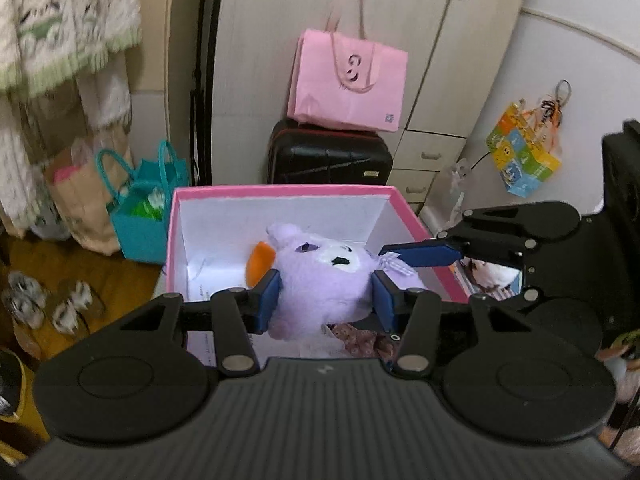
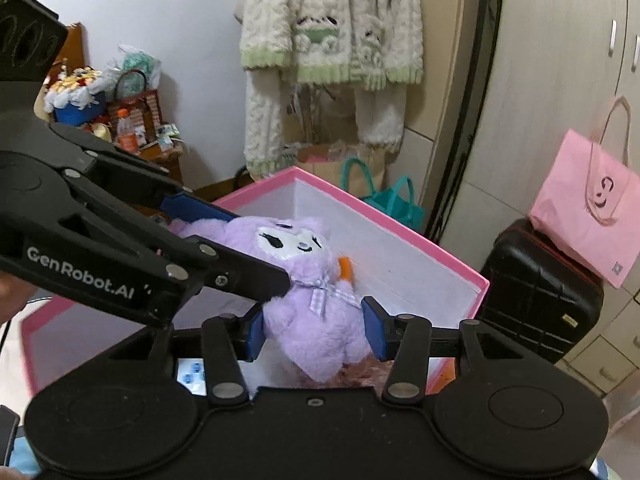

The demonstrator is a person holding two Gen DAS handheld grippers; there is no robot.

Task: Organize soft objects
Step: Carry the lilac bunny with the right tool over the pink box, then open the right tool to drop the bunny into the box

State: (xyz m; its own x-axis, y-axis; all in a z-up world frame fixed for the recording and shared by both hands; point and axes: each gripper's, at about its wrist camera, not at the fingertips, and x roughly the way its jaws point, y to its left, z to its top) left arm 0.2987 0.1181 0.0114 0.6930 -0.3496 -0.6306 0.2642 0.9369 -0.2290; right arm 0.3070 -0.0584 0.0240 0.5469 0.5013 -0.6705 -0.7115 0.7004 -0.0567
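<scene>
Left wrist view: your left gripper (image 1: 326, 296) and right gripper (image 2: 314, 328) both squeeze one fluffy lilac plush toy (image 1: 320, 276), white-faced, orange-beaked, above one pink box (image 1: 280, 191).

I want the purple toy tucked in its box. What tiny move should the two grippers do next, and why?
Probably lower it a little. The left gripper and right gripper both squeeze the purple plush toy, which hangs over the open pink box, not resting on the bottom. Letting go now would drop it.
</scene>
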